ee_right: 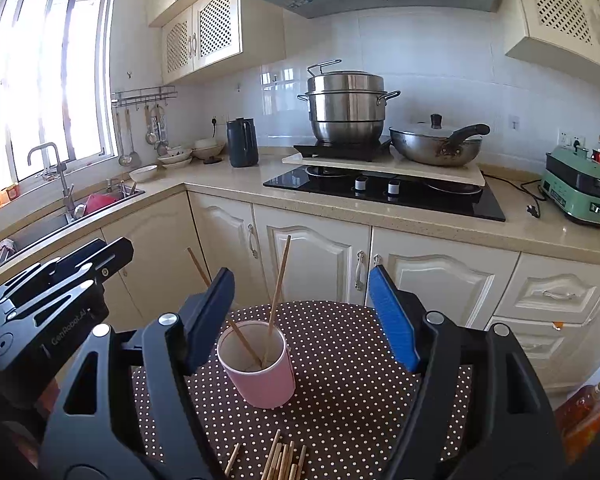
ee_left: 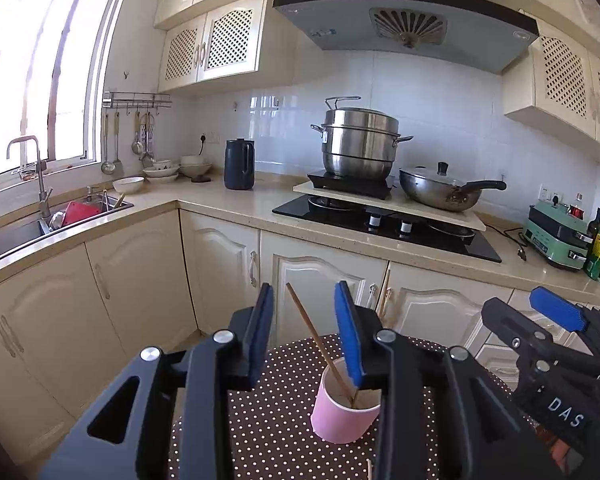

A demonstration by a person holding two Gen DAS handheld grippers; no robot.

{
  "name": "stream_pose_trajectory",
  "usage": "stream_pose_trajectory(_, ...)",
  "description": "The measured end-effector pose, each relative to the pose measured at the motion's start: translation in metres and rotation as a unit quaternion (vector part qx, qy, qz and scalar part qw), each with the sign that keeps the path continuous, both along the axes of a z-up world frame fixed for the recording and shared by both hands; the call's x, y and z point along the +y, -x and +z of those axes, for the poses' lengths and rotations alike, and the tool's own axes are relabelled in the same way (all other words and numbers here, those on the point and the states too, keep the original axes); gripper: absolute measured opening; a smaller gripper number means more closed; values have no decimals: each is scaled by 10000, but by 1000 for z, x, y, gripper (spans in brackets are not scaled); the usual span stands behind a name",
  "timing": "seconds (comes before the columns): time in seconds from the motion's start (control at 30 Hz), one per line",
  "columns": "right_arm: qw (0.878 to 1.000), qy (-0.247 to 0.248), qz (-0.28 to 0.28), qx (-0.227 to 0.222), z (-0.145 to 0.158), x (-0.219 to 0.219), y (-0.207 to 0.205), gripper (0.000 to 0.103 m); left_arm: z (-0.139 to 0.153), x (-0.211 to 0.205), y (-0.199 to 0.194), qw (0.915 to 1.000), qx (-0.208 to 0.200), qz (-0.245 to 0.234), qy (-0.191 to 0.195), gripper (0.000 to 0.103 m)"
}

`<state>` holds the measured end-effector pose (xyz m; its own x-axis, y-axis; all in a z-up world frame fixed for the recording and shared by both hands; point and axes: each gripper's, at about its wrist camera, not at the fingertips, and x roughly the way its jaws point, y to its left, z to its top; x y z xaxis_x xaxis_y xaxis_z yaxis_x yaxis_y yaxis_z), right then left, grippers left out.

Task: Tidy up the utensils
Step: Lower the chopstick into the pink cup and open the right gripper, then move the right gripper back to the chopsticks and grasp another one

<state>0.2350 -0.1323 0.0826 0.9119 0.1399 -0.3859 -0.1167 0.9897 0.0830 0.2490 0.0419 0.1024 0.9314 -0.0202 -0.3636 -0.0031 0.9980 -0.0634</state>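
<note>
Two chopsticks [ee_right: 278, 292] standing in a pink cup [ee_right: 260, 364] on a round table with a dotted cloth [ee_right: 340, 360], leaning outward against the rim in opposite directions, likely just dropped in and left to settle

More chopsticks in a loose pile [ee_right: 278, 460] lying flat on the cloth at the near edge of the table, close in front of the cup, probably waiting to be moved into it

Left gripper [ee_left: 304, 332] spread wide and holding nothing, hanging above and behind the cup; one leaning chopstick [ee_left: 316, 340] passing up between its fingers without appearing to touch either pad, so more a matter of viewpoint than a grip

Right gripper [ee_right: 300, 320] also spread wide and empty, with the cup showing between its fingers, seemingly held back from the cup so as not to knock it

Judging by the layout: sorting barely begun, most sticks not yet in the cup; next pick likely from the pile, with care needed because the cup looks light and the leaning sticks could tip it if nudged

Behind, a kitchen counter [ee_right: 340, 204] with a steamer pot [ee_right: 346, 106], a wok [ee_right: 436, 144] and a sink [ee_right: 60, 220], all well apart from the table
</note>
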Motion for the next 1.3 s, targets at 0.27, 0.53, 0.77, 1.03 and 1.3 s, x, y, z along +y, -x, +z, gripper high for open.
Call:
stream_pose_trajectory(0.27, 9999, -112, 15, 89, -8, -7, 48, 77, -16, -5, 51, 9999, 88, -27, -48, 37)
stream_pose_trajectory(0.53, 9986, -57, -43, 519, -45, -14, 73, 87, -57, -14, 82, 9989, 438, -150, -79, 39)
stream_pose_trajectory(0.77, 9931, -69, -120, 1162, -100, -22, 77, 87, -107, -15, 90, 9950, 973, -214, -113, 39)
stream_pose_trajectory(1.03, 9782, -73, -171, 2069, -177, -27, 69, 87, -162, -11, 90, 9862, 1631, -227, -167, 39)
stream_pose_trajectory(1.3, 9677, 67, -132, 2516, -215, -24, 65, 87, -203, -16, 91, 9775, 2062, -436, -126, 39)
